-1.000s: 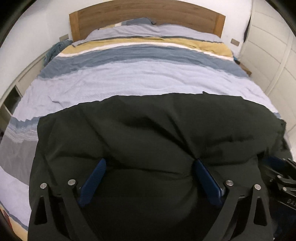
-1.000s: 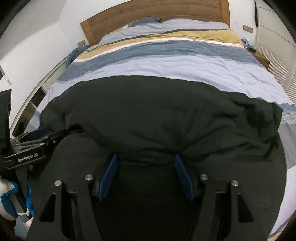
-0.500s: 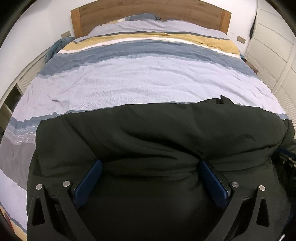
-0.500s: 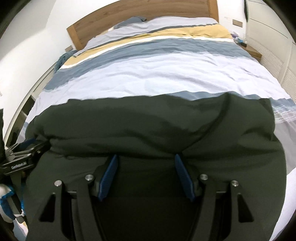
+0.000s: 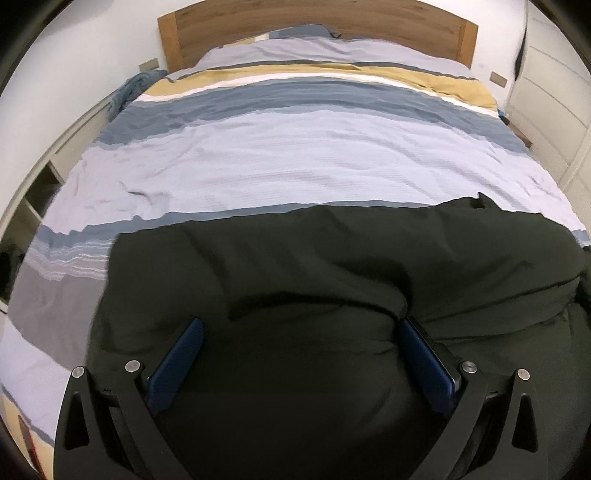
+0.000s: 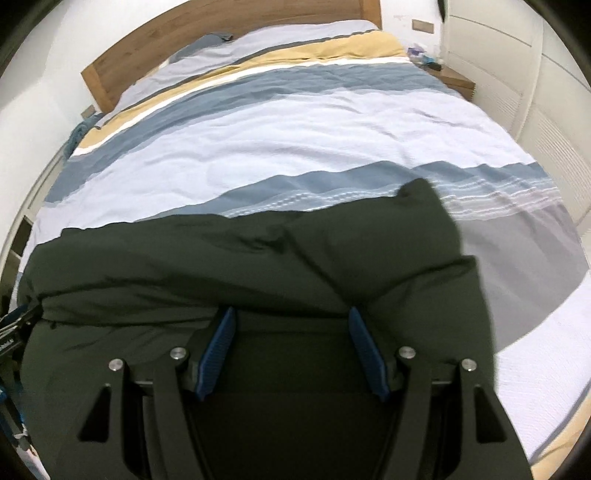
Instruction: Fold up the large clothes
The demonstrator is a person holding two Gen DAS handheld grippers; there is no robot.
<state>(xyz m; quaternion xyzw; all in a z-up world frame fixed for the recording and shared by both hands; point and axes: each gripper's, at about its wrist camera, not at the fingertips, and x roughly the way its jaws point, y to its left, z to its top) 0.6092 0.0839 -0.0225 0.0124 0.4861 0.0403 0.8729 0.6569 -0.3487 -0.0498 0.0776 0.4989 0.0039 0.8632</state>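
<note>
A dark, puffy jacket (image 5: 295, 258) lies bunched across the near end of the striped bed cover (image 5: 295, 155). My left gripper (image 5: 299, 321) points down into it with its jaws spread wide. A thick roll of the jacket bulges between them and touches the right pad (image 5: 424, 362), and the left pad's face shows bare. In the right wrist view the jacket (image 6: 258, 258) is folded over itself. My right gripper (image 6: 291, 310) is shut on a thick fold at its near edge. The left gripper's frame (image 6: 14, 325) peeks in at that view's left edge.
The wooden headboard (image 5: 314, 33) and pillows stand at the far end. A white wardrobe (image 5: 546, 110) runs along the right, with a bedside table (image 6: 454, 79) in front. Open shelving (image 5: 40, 188) and a blue cloth (image 5: 133, 88) are on the left.
The jacket's far edge has drawn back toward me, baring more striped cover. The right view has swung across the bed with its fold. The left jaws stand slightly wider.
</note>
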